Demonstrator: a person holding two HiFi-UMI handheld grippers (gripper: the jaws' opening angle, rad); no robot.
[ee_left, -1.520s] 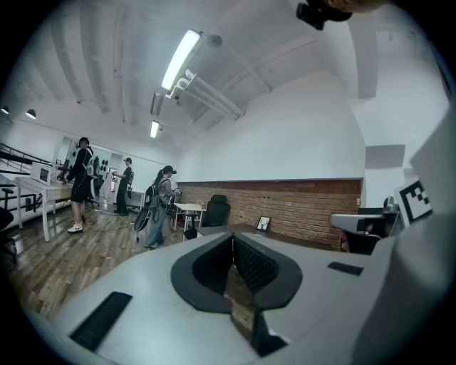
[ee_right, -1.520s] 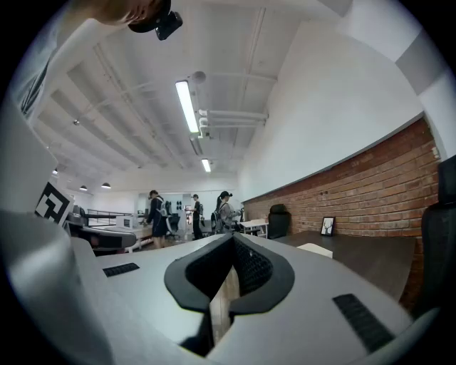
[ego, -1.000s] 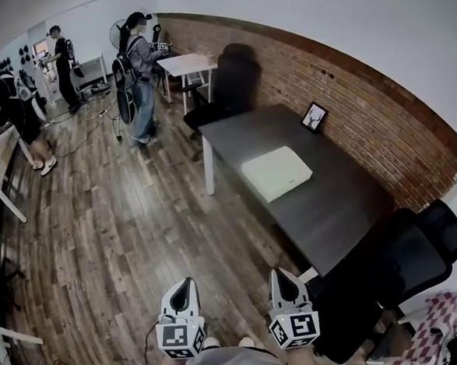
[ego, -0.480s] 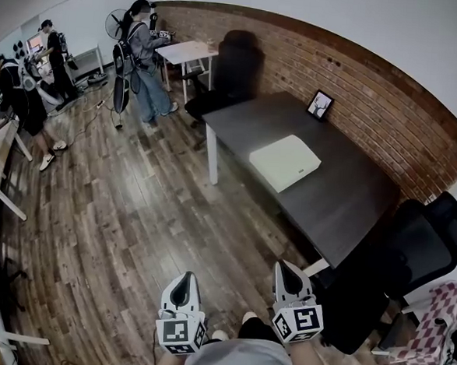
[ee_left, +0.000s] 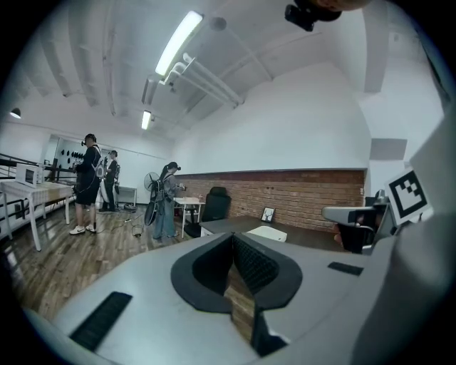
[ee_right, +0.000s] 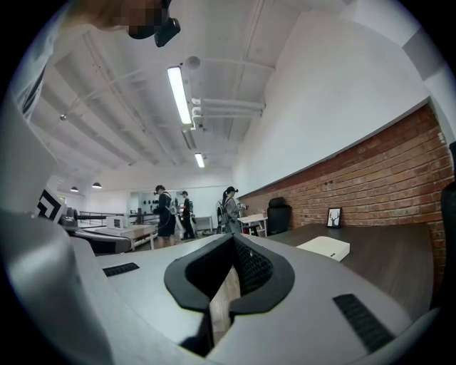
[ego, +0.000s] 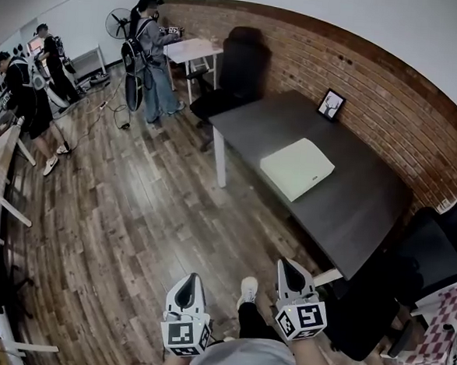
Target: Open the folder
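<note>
A closed white folder (ego: 297,168) lies flat on the dark grey table (ego: 351,210) by the brick wall; it also shows small in the left gripper view as the folder (ee_left: 267,233) and in the right gripper view as the folder (ee_right: 323,247). My left gripper (ego: 188,286) and right gripper (ego: 288,269) hang side by side over the wooden floor, well short of the table. Both are shut with nothing between the jaws.
A framed picture (ego: 331,105) stands at the table's far edge. Black office chairs sit at the far end (ego: 234,77) and near right (ego: 418,261). Three people (ego: 153,55) stand at the back left near a white table (ego: 192,50) and fan.
The view has shifted toward the table, so the folder now sits closer and more to the right. Both grippers stay shut and level with each other.
</note>
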